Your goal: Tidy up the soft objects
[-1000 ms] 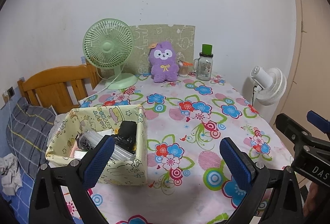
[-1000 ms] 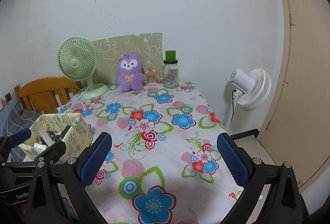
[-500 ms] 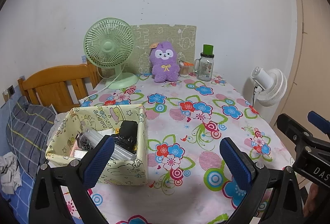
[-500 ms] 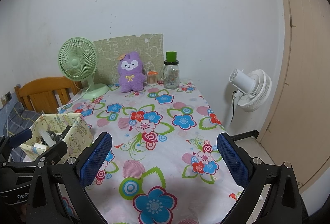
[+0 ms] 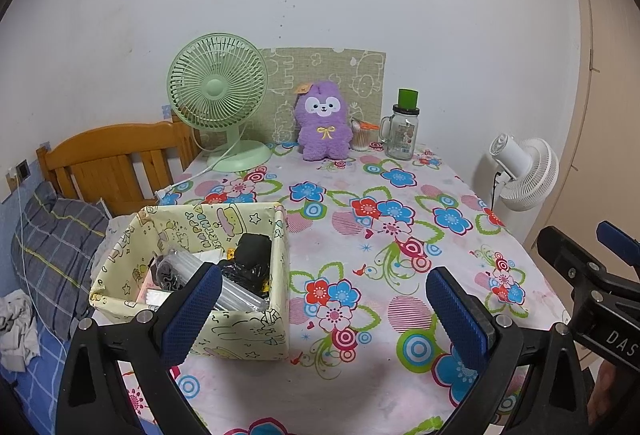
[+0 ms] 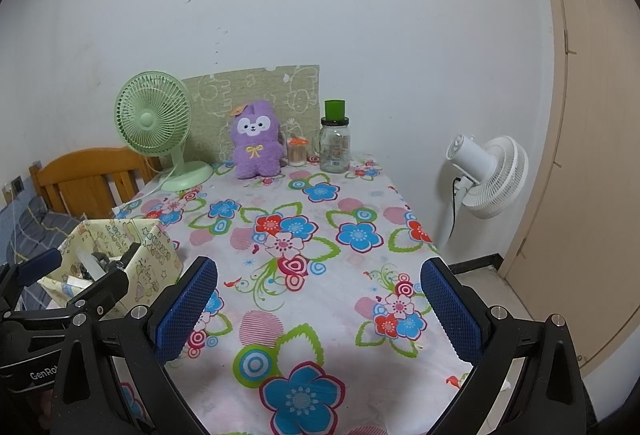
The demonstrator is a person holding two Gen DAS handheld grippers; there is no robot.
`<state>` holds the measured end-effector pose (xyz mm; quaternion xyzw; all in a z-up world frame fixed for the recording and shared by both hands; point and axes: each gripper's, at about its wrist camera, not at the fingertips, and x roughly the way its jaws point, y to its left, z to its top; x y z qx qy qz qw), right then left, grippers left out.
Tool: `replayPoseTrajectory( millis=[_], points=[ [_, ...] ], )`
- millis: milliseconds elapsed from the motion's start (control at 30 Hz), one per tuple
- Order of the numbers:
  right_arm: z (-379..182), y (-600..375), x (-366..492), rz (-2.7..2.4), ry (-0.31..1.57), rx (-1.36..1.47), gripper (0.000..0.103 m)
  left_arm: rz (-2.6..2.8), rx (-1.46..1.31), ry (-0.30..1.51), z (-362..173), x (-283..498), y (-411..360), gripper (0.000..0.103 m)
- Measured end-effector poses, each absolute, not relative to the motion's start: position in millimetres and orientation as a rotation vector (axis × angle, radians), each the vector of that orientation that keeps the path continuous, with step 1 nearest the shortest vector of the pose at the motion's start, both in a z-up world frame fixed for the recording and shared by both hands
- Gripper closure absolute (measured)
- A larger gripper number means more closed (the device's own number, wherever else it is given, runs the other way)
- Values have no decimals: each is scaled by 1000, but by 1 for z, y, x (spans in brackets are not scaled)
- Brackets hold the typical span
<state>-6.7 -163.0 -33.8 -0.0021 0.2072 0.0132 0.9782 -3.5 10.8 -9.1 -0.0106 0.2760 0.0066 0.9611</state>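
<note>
— Where's the soft stuff?

— The purple plush toy (image 5: 323, 123) sits upright at the far end of the table (image 5: 400, 267), about twelve o'clock from where the person stands, against a patterned board (image 5: 360, 75). A green fan (image 5: 218, 91) is at its nine o'clock, a small cup of sticks (image 5: 361, 137) and a glass jar (image 5: 402, 133) at its three o'clock, the cup just beside it.

— And the box?

— The yellow paper box (image 5: 248, 331) is near the front left edge, around ten o'clock. Something black and soft-looking (image 5: 252, 255) lies inside with clear plastic wrappers; what exactly, I can't tell.

— Are the grippers holding anything?

— No. The left gripper (image 5: 318, 301) has its fingers spread wide with nothing between them, hanging beside the box. The right gripper (image 6: 318, 301) is the same, fingers apart over the bare flowered cloth, well short of the toy.

— So which step is this?

— Hard to settle. Both tools hanging free would fit a moment before going for the toy, or one after things have been put where they belong: the toy stands neatly, the box is filled.

— If the toy is meant for the box?

— My guess: a long reach toward twelve o'clock, closing on the plump body rather than an ear, without knocking the jar.
</note>
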Motion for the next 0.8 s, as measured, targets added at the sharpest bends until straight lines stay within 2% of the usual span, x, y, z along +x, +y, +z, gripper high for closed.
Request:
replayPoseTrajectory(
  millis=[800],
  points=[
    [-34, -160, -5, 35, 416, -9, 0, 19, -26, 555, -8, -4, 13, 0]
  ],
)
